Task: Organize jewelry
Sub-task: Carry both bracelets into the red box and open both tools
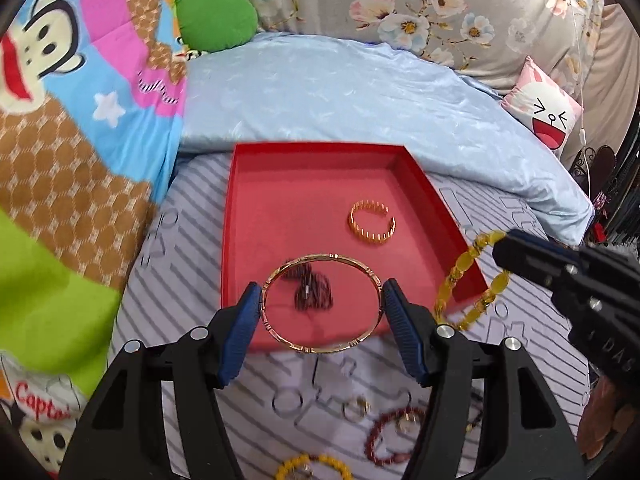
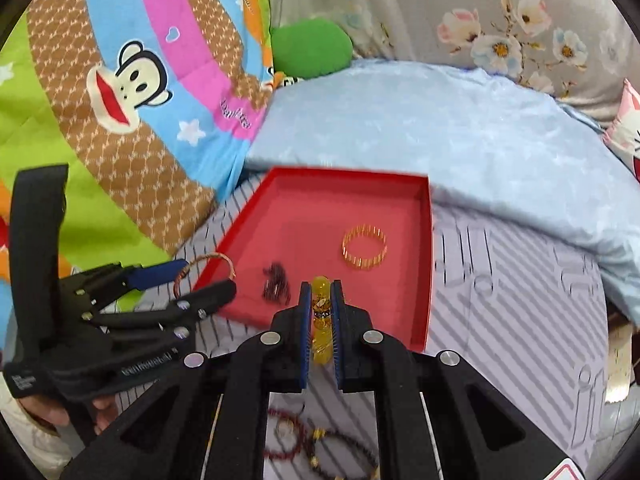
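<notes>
A red tray (image 1: 240,184) (image 2: 424,264) lies on the striped bed sheet. Inside it rest a gold cuff bracelet (image 1: 372,222) (image 2: 365,247) and a dark beaded piece (image 1: 314,290) (image 2: 276,278). My left gripper (image 1: 322,300) (image 2: 200,276) is shut on a thin gold bangle (image 1: 320,348) (image 2: 180,278), held level over the tray's near edge. My right gripper (image 2: 321,286) is shut on a yellow bead bracelet (image 1: 456,276) (image 2: 322,328), which hangs by the tray's right near corner; in the left wrist view that gripper (image 1: 502,250) enters from the right.
More jewelry lies on the sheet near me: a dark red bead bracelet (image 1: 384,436) (image 2: 288,436), a yellow bead strand (image 1: 312,466), small rings (image 1: 356,408). A folded blue quilt (image 1: 360,92) lies behind the tray; cartoon blanket (image 1: 80,120) left, pillow (image 1: 548,112) right.
</notes>
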`<state>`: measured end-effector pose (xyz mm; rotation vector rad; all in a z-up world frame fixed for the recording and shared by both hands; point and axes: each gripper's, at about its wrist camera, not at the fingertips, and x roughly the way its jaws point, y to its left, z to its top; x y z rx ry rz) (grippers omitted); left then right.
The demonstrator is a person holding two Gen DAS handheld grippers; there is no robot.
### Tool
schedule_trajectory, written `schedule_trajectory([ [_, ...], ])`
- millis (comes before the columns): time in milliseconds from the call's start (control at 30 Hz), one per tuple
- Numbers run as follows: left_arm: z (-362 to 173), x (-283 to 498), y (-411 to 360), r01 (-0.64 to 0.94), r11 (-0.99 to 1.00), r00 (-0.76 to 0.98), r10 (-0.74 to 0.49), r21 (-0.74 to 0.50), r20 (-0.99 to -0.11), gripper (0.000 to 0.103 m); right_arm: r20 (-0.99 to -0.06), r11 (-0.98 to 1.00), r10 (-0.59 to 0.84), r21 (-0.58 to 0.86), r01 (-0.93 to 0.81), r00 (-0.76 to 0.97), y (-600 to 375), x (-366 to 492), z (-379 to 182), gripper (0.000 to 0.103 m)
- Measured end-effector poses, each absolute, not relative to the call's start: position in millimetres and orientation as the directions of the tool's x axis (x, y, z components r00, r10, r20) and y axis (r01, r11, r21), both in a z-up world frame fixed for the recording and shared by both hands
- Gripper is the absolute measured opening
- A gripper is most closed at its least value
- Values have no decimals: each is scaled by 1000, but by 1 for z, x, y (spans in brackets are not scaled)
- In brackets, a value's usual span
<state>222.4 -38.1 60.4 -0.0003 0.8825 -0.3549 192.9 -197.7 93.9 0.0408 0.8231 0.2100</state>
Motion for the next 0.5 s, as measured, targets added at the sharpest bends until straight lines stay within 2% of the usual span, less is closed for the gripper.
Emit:
schedule_trajectory([
  [300, 44, 312, -58, 327, 937, 571, -300, -124, -764, 59, -724, 975, 218, 129, -182, 655, -195, 304, 87, 9],
  [500, 19, 355, -68, 318, 940, 536, -285, -123, -795, 59, -770, 976, 215, 155, -150, 601, -206, 357, 52, 9],
])
